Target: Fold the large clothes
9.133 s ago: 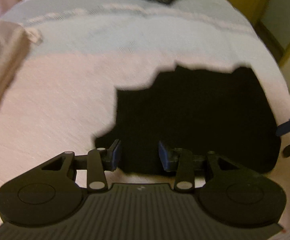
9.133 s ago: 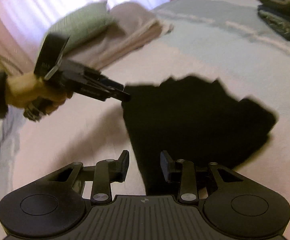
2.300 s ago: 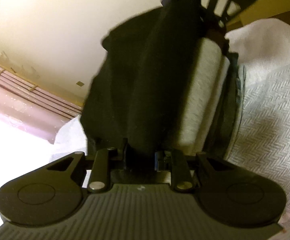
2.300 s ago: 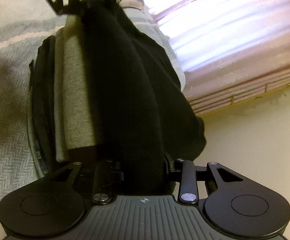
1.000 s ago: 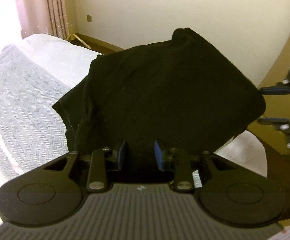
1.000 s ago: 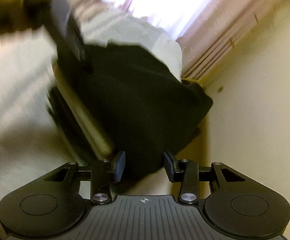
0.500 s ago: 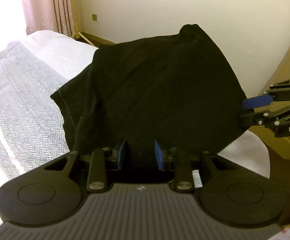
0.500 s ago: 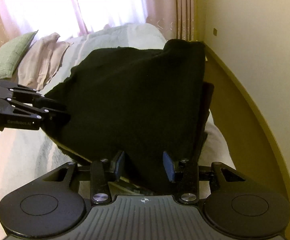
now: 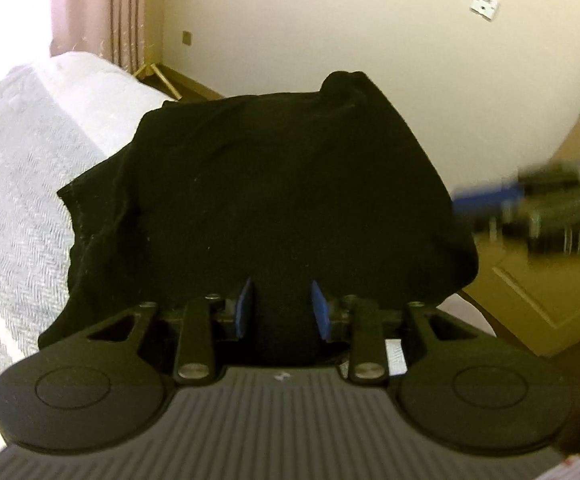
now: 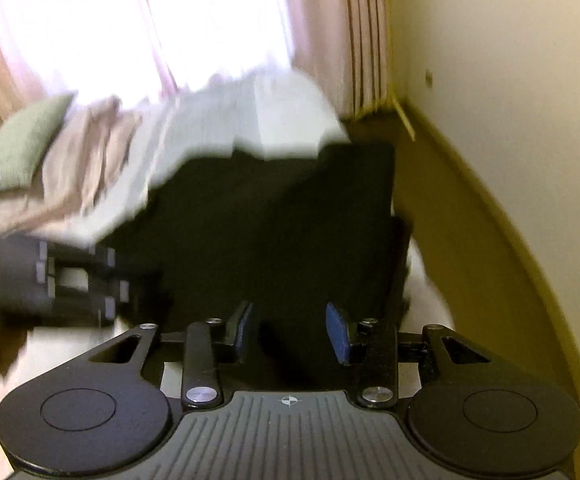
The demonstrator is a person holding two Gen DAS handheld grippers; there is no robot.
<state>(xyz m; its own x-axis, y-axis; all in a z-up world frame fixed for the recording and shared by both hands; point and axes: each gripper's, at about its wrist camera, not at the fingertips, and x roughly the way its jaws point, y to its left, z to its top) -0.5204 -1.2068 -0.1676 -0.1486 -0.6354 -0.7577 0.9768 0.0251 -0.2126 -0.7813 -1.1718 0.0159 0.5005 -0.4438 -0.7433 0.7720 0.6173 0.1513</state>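
the folded black garment (image 9: 290,208) lies heaped on the bed (image 9: 17,184) near its foot corner, toward the cream wall (image 9: 330,20); what it rests on is hidden beneath it, and its folds are lost in the dark cloth. the right wrist view is smeared by motion, so the pillows (image 10: 41,148) behind the garment are vague. the left gripper (image 9: 281,312) has its blue pads spread, released, with black cloth between and beyond them. the right gripper (image 10: 290,330) is likewise parted and holds nothing. half a second ago the right gripper sat at the garment's right edge; now it is a blur, farther off.
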